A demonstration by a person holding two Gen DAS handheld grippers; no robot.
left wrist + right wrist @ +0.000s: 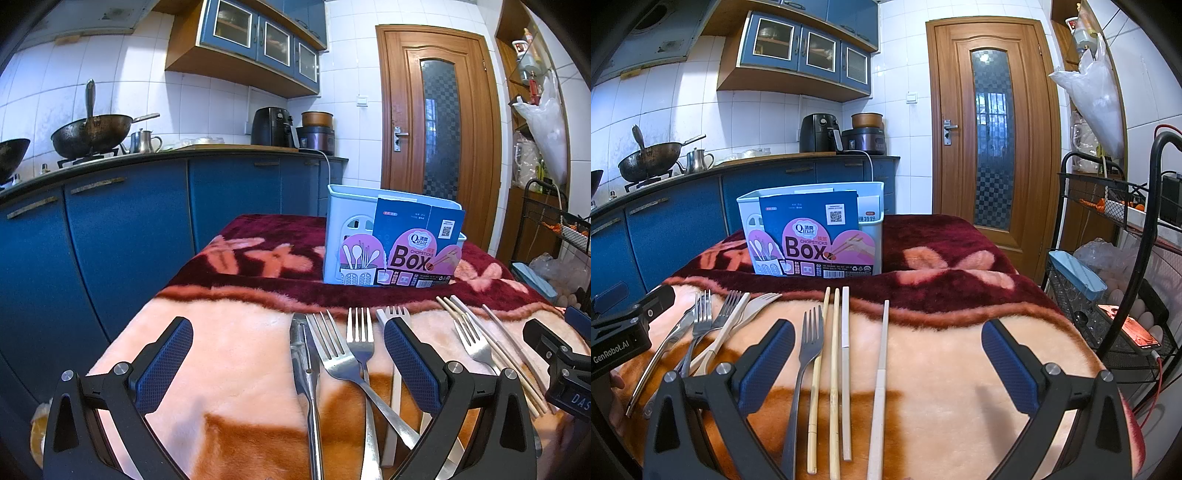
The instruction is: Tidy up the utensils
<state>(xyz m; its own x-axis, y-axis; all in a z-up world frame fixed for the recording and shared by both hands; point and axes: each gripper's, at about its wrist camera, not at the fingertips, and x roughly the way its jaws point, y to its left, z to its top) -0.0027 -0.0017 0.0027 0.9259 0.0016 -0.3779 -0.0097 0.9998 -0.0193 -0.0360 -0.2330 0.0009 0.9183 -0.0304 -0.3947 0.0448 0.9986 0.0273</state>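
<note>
The left claw (288, 354) hovers released, jaws spread wide and holding nothing, above a cluster of metal forks (347, 354) and a knife (301, 354) lying on the blanket-covered worktop (229, 369) in front of the pale blue chopsticks box (343, 236). The right claw (888, 354) is likewise released, over the chopsticks (834, 354) and a single fork (807, 350), which lie side by side nearer than the box and right of the fork cluster.

Blanket-covered table (960, 350) bears forks (360, 339), chopsticks (834, 350), holder (812, 229).

forks (360, 343), chopsticks (834, 354) flat before upright box (812, 236)
</note>
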